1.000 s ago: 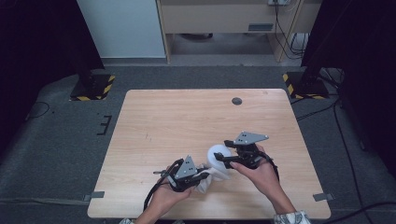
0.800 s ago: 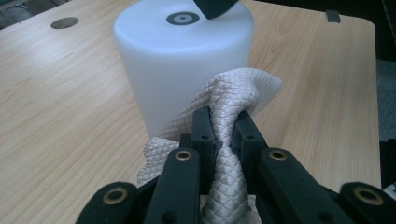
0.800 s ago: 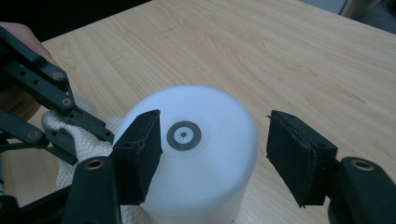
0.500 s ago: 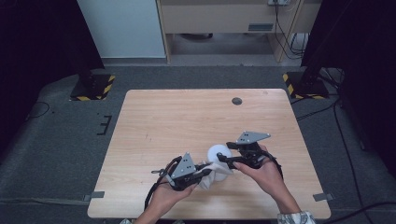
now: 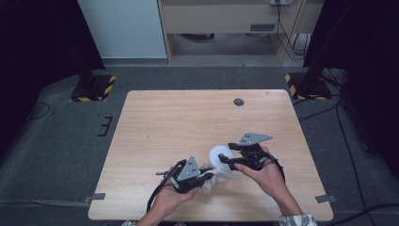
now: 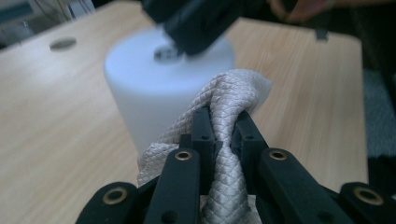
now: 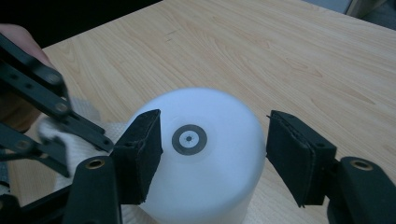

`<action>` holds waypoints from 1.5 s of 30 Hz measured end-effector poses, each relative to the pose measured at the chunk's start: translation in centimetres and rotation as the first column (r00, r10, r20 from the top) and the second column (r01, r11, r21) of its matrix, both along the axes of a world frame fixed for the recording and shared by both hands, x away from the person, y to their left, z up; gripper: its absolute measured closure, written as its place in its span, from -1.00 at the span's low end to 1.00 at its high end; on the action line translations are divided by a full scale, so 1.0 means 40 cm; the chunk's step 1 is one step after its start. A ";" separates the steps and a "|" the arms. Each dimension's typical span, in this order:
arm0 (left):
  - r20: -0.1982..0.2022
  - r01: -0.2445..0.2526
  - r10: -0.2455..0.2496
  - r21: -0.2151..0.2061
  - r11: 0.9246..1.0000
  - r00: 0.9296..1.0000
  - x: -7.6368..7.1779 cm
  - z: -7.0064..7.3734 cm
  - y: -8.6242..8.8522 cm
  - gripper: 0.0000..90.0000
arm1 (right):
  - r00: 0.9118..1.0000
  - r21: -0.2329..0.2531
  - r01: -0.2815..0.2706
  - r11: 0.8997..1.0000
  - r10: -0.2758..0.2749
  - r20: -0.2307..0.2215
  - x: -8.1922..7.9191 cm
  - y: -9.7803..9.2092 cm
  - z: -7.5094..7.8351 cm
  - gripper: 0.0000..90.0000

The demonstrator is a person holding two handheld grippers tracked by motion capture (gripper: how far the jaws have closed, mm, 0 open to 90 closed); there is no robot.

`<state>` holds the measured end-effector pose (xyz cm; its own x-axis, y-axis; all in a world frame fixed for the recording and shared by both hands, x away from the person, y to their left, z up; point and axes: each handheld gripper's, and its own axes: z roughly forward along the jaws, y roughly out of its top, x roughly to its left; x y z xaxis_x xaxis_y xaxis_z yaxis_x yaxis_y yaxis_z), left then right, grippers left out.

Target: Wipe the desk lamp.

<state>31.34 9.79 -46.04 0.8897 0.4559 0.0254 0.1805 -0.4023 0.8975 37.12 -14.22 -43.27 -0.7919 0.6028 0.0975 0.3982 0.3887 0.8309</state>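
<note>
Right gripper view: right gripper (image 7: 212, 154) wide around white cup (image 7: 201, 163), not squeezing | left gripper (image 6: 223, 128) pinches cloth (image 6: 224, 100) | wiping underway

Matt plastic, quilted cloth, pale wood

We see a smooth, matt white plastic cup (image 7: 201, 163), a grey cloth (image 6: 224, 116) with rough diamond weave, the desk (image 5: 188, 117) in light grained wood, and matt black gripper pads (image 7: 144, 149).
</note>
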 end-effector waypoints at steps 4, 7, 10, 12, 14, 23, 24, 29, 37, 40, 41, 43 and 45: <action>0.029 -0.002 0.003 -0.034 0.999 1.000 -0.008 0.027 -0.004 0.81 | 1.000 0.002 -0.002 1.000 0.002 0.001 0.001 0.000 -0.001 -0.20; 0.015 -0.020 0.021 -0.032 0.999 1.000 0.002 0.021 0.007 0.81 | 1.000 0.001 -0.003 1.000 0.003 0.003 0.001 0.000 -0.001 -0.20; 0.000 -0.052 0.052 -0.038 0.998 0.999 0.017 0.018 0.027 0.81 | 1.000 0.002 -0.004 1.000 0.004 0.003 0.001 -0.001 -0.001 -0.20; -0.008 -0.081 0.081 -0.039 0.996 0.997 0.028 0.015 0.041 0.81 | 1.000 0.003 -0.004 1.000 0.004 0.002 0.001 -0.001 -0.001 -0.20; -0.016 -0.106 0.105 -0.030 0.994 0.994 0.039 0.009 0.053 0.81 | 1.000 0.003 -0.004 1.000 0.004 0.004 0.001 -0.001 -0.001 -0.20; -0.023 -0.084 0.083 -0.039 0.996 0.996 0.031 0.011 0.046 0.81 | 1.000 0.007 -0.004 1.000 0.004 0.004 0.002 -0.001 -0.002 -0.20; -0.019 -0.078 0.077 -0.047 0.996 0.997 0.027 0.017 0.042 0.81 | 1.000 0.008 -0.005 1.000 0.004 0.004 0.002 -0.001 -0.002 -0.20; -0.023 -0.036 0.036 -0.022 0.999 0.999 0.005 0.001 0.007 0.81 | 1.000 0.008 -0.005 1.000 0.005 0.005 0.001 -0.001 -0.003 -0.20; -0.045 0.022 -0.016 0.136 0.991 0.999 -0.008 -0.059 -0.044 0.81 | 1.000 0.010 -0.009 1.000 0.009 0.005 0.002 -0.001 -0.003 -0.20; -0.057 0.024 -0.015 0.158 0.987 0.998 -0.003 -0.068 -0.041 0.81 | 1.000 0.009 -0.014 1.000 0.013 0.004 0.001 0.000 -0.003 -0.20; -0.059 0.023 -0.013 0.156 0.988 0.998 -0.001 -0.068 -0.038 0.81 | 1.000 0.009 -0.013 1.000 0.013 0.004 0.001 0.000 -0.003 -0.20; -0.063 0.017 -0.007 0.162 0.987 0.998 0.002 -0.068 -0.028 0.81 | 1.000 0.013 -0.010 1.000 0.010 0.001 0.001 0.000 -0.003 -0.20; -0.062 0.012 -0.001 0.178 0.984 0.998 0.004 -0.070 -0.018 0.81 | 1.000 0.017 -0.009 1.000 0.009 0.001 0.002 0.000 -0.004 -0.20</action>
